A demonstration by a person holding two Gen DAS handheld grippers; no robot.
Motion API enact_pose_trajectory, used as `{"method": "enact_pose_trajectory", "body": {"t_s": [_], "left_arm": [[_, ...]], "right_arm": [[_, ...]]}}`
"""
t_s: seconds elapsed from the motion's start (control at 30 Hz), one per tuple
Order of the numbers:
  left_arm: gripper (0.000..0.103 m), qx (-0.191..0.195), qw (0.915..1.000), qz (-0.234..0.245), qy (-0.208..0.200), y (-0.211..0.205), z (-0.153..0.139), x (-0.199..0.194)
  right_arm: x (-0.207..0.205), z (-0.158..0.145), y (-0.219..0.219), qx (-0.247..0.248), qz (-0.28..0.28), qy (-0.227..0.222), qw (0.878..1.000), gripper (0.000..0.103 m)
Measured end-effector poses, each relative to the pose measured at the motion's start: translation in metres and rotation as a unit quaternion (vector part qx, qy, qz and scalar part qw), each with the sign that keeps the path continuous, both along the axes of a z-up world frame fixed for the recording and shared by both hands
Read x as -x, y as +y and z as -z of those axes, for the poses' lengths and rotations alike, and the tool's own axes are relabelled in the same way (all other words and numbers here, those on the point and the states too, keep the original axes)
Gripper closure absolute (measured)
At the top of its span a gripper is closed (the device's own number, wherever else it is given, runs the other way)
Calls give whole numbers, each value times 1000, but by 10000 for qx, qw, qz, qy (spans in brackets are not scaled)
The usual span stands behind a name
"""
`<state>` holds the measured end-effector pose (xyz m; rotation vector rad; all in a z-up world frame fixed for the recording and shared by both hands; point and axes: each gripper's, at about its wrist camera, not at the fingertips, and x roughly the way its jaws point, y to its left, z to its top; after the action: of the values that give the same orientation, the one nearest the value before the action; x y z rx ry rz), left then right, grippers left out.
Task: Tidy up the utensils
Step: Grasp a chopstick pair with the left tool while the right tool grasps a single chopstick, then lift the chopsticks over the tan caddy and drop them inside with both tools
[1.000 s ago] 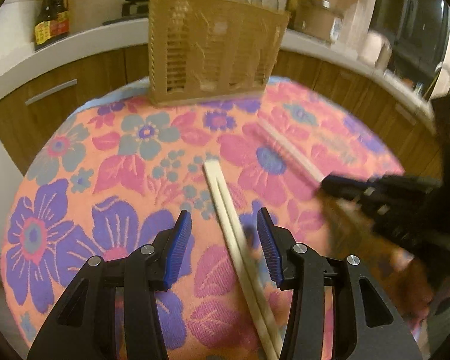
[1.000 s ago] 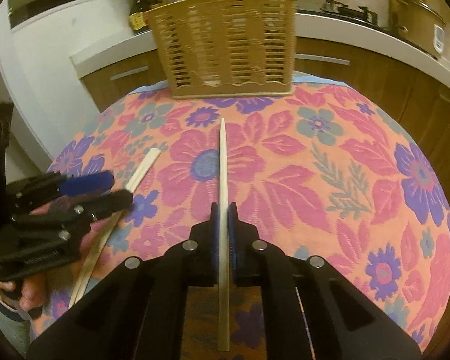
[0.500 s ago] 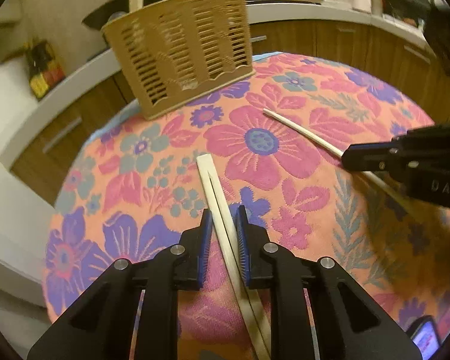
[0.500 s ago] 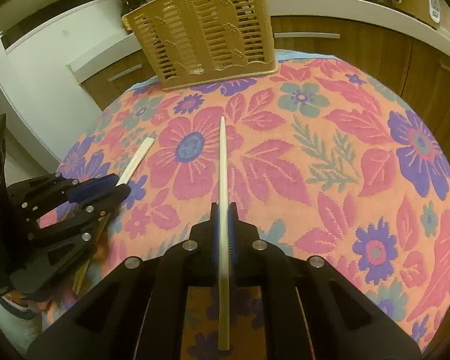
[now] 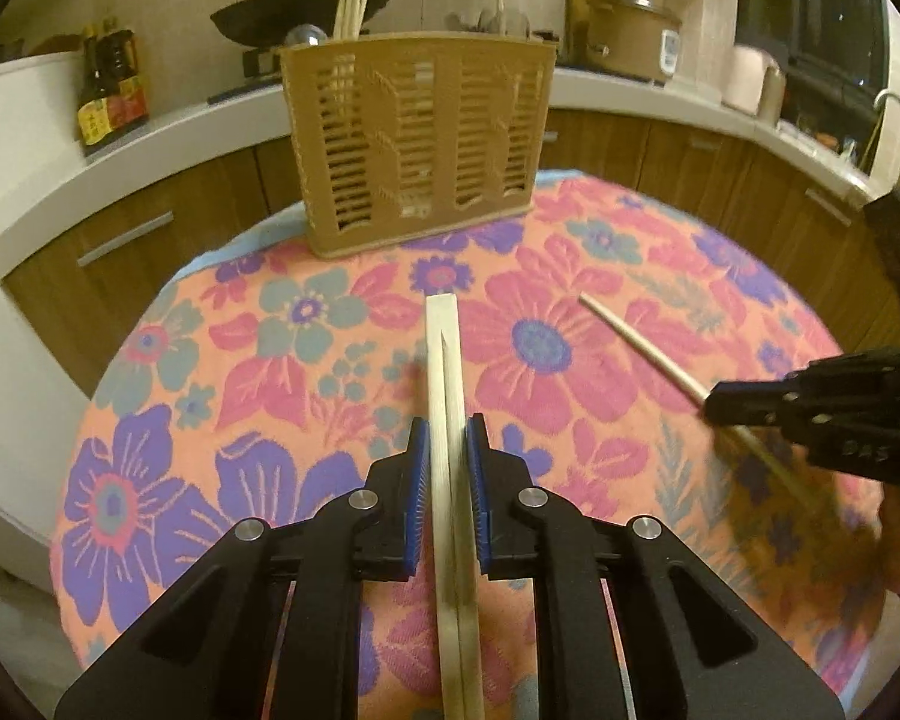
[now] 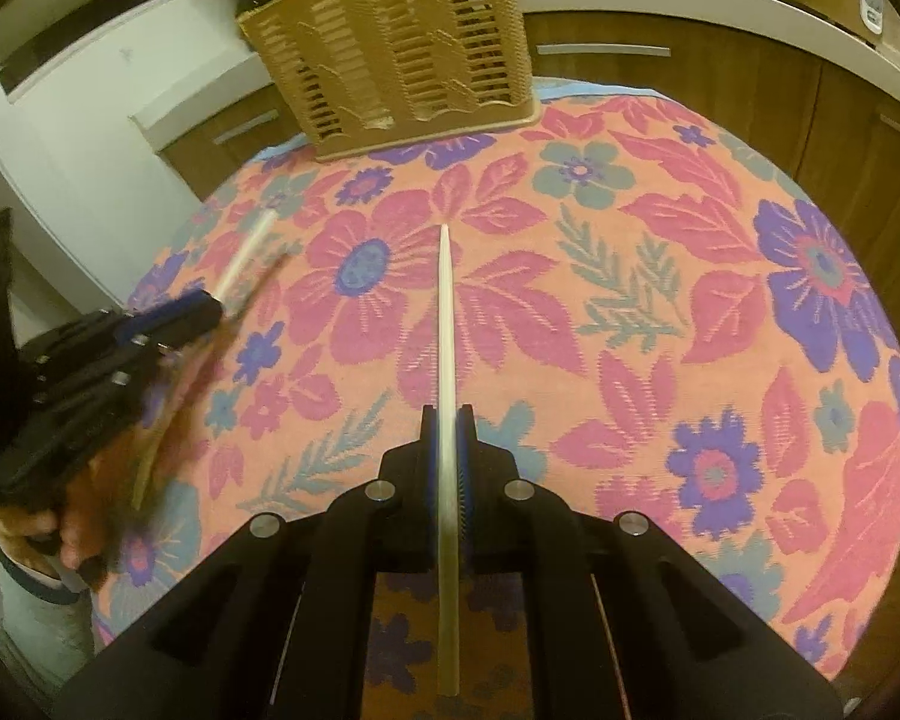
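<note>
Both chopstick loads are gripped, pointing at the utensil basket [image 5: 417,144].

From the basket, the floral cloth [image 5: 222,360] spreads toward you; your left gripper [image 5: 448,456], jaws just closed, pinches the paired chopsticks [image 5: 444,360], and your right gripper [image 6: 448,450] clamps the single chopstick [image 6: 445,312]. Both long axes aim basket-ward, neither hand clearly nearer. The basket's compartments and the sticks' near ends are hidden.
</note>
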<state>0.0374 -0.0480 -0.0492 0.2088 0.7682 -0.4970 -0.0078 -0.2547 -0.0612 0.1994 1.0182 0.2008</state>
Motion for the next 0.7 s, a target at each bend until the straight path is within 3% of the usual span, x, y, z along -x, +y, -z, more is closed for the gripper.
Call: {"method": "enact_pose_trajectory", "body": {"t_s": [0.17, 0.3, 0.47, 0.57, 0.7], "left_arm": [[92, 122, 9996, 135, -238, 1, -9, 2], [92, 272, 9994, 131, -175, 7, -11, -5], [92, 383, 9991, 96, -167, 18, -14, -10], [92, 429, 9988, 116, -193, 21, -17, -10], [92, 575, 9979, 91, -276, 25, -25, -11]], "right_arm": [[-14, -1, 0, -6, -95, 432, 9990, 98], [-33, -3, 3, -23, -195, 869, 9960, 86], [-55, -5, 23, 705, -302, 1202, 9898, 86], [-61, -5, 33, 1005, -352, 1310, 9857, 86], [-62, -5, 44, 1347, -387, 1344, 9810, 99]]}}
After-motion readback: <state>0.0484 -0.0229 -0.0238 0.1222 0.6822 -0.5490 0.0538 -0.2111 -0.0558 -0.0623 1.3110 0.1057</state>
